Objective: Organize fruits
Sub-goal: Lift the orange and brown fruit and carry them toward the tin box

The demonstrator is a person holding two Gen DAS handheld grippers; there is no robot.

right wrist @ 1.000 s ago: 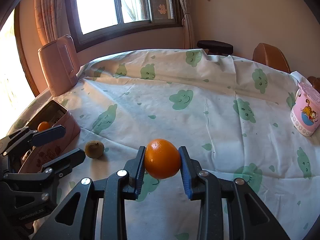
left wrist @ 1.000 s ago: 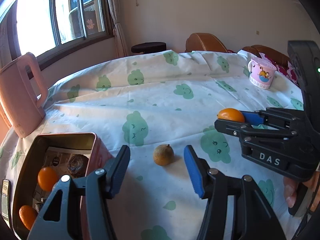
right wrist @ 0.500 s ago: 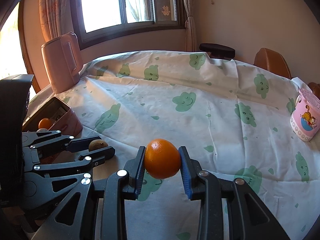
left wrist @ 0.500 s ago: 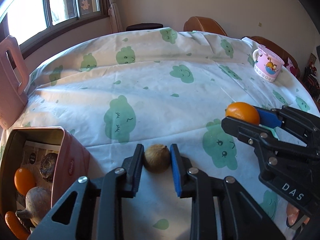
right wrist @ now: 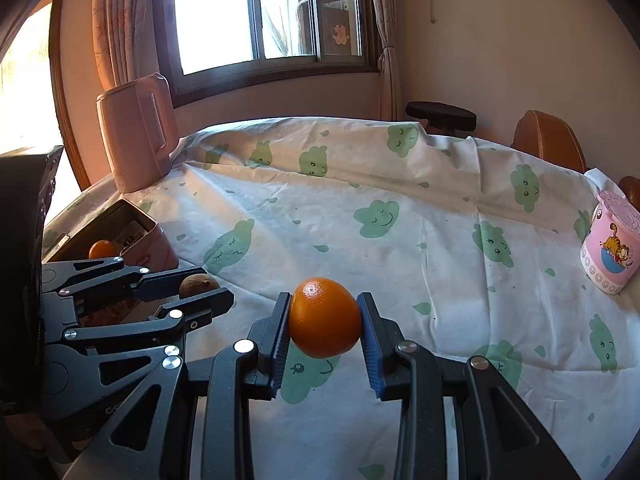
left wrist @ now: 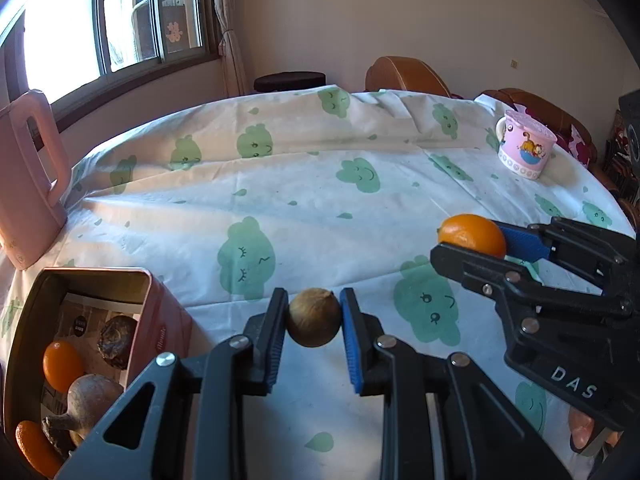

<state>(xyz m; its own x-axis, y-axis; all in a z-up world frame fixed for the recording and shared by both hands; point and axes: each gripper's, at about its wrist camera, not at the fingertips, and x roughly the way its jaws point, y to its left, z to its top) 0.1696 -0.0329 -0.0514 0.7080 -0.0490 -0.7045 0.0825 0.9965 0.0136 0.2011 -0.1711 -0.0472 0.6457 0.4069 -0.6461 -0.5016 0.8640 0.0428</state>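
You are clamping the left gripper (left wrist: 314, 318) on a small round brown fruit (left wrist: 314, 317), its blue pads pressing both sides while the fruit is sitting at or just above the white cloud-print tablecloth (left wrist: 280, 184); whether it is clear of the cloth cannot be told. You are holding a round orange citrus fruit (right wrist: 325, 317) firmly between the jaws of the right gripper (right wrist: 325, 320), raised above the cloth. The pink rectangular metal tin (left wrist: 160, 320) is standing just to the left of the brown fruit, so the lift should be straight up before any sideways travel, clearing the tin's near wall, and the release should be low over a free spot to avoid bruising. Keep the two grippers apart, as they are working close together. Count: two fruits in the grippers; inside the tin, two orange fruits, one pale pear-shaped fruit and one dark wrinkled item are showing, with more possibly hidden. One pink jug (right wrist: 138, 132) and one pink cartoon mug (right wrist: 610, 254) are standing well clear.
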